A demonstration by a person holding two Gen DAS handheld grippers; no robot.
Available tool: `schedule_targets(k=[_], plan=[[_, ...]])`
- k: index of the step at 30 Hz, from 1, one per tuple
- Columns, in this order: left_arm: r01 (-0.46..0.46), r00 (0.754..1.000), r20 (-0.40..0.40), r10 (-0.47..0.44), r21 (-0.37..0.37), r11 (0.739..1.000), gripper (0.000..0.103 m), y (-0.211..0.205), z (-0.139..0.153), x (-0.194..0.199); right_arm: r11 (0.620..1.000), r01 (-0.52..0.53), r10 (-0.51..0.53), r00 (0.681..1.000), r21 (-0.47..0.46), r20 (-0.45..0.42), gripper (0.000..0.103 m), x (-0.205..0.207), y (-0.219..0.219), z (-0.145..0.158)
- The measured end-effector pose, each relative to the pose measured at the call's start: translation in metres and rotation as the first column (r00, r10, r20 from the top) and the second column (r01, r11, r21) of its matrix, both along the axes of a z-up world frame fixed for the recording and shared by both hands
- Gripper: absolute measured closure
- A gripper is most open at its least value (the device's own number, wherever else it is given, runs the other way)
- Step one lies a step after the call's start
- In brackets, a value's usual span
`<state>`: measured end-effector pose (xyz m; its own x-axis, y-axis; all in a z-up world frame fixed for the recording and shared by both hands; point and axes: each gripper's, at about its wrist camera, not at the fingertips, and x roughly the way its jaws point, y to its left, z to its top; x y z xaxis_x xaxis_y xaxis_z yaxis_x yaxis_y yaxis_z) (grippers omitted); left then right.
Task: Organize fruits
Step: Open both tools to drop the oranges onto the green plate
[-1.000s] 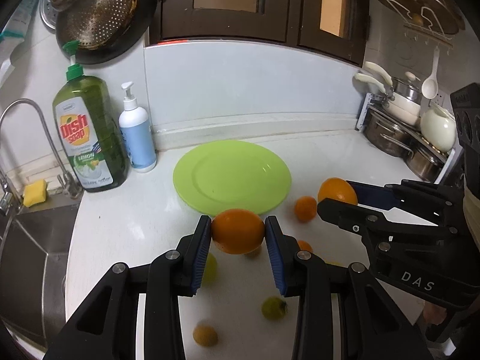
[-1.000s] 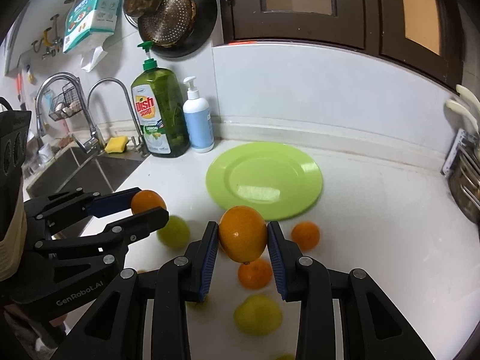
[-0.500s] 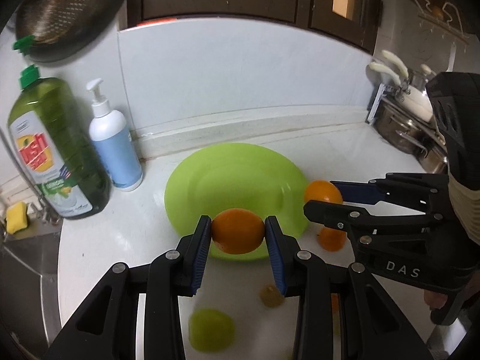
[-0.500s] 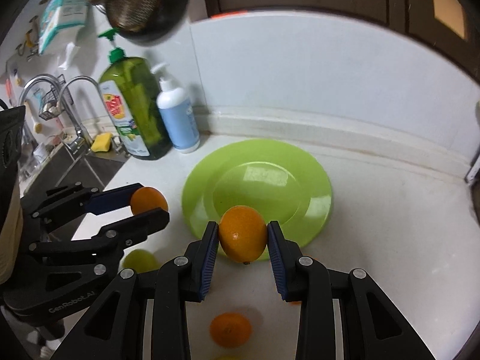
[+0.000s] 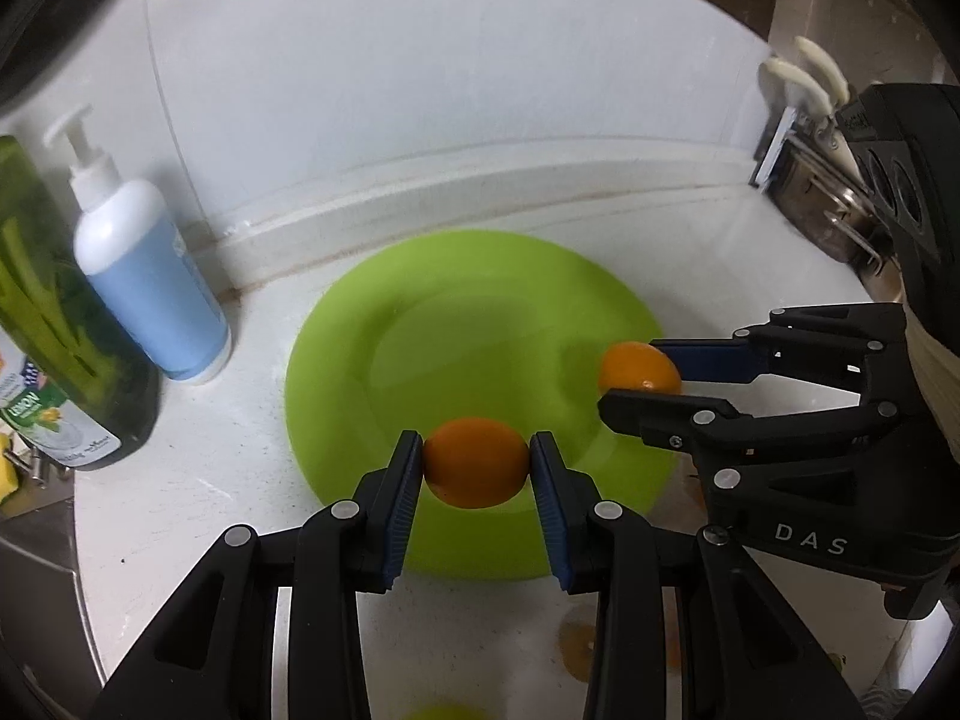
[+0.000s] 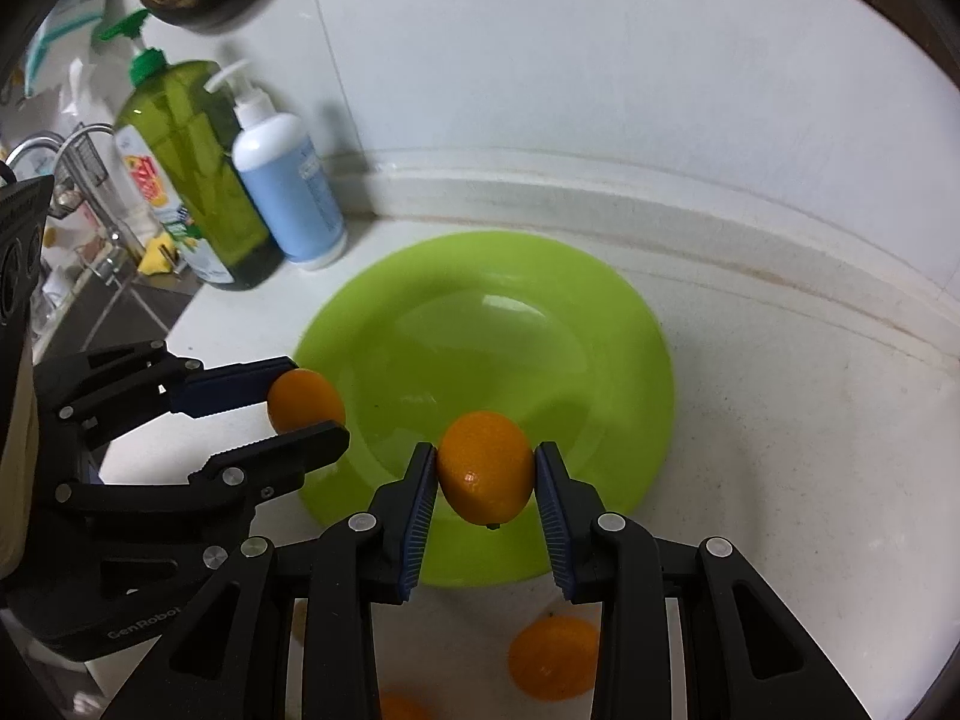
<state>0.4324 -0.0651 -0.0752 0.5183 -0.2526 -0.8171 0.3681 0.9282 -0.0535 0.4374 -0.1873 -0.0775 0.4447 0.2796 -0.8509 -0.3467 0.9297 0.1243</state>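
A bright green plate (image 5: 420, 354) lies on the white counter; it also shows in the right wrist view (image 6: 540, 312). My left gripper (image 5: 475, 468) is shut on an orange (image 5: 474, 462) over the plate's near edge. My right gripper (image 6: 485, 468) is shut on another orange (image 6: 485, 465) over the plate's near edge. In the left wrist view the right gripper (image 5: 642, 378) comes in from the right with its orange (image 5: 639, 367). In the right wrist view the left gripper (image 6: 303, 405) comes in from the left with its orange (image 6: 306, 397). Loose fruit lies near, an orange (image 6: 555, 657) and a green fruit (image 5: 447, 711).
A blue-and-white pump bottle (image 5: 147, 264) and a green dish soap bottle (image 5: 54, 330) stand left of the plate by the wall. A sink with taps (image 6: 66, 180) lies far left. A metal rack with pots (image 5: 840, 180) stands at the right.
Both grippers, each holding its orange, have moved forward and now hang over the plate's near edge. The loose fruit has dropped behind them.
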Motion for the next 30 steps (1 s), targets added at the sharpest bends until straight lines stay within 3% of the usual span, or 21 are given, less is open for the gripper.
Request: schedule_targets(k=[9,17,30], plan=[[0.002,0.999,-0.051,-0.003,-0.004,1.000,0.067,0.000,-0.015,0.012,1.000,0.009,-0.009,0.997,-0.003,-0.079,0.069,0.015,0.001,-0.024],[0.008,0.998,-0.057,-0.008,0.004,1.000,0.065,-0.001,-0.019,0.019,1.000,0.014,-0.015,0.996,-0.011,-0.087,0.069,0.021,0.004,-0.027],[-0.062,0.998,0.010,0.063,-0.019,0.998,0.048,0.016,0.005,0.002,1.000,0.019,-0.019,0.999,-0.006,-0.032,0.065,0.005,0.001,-0.009]])
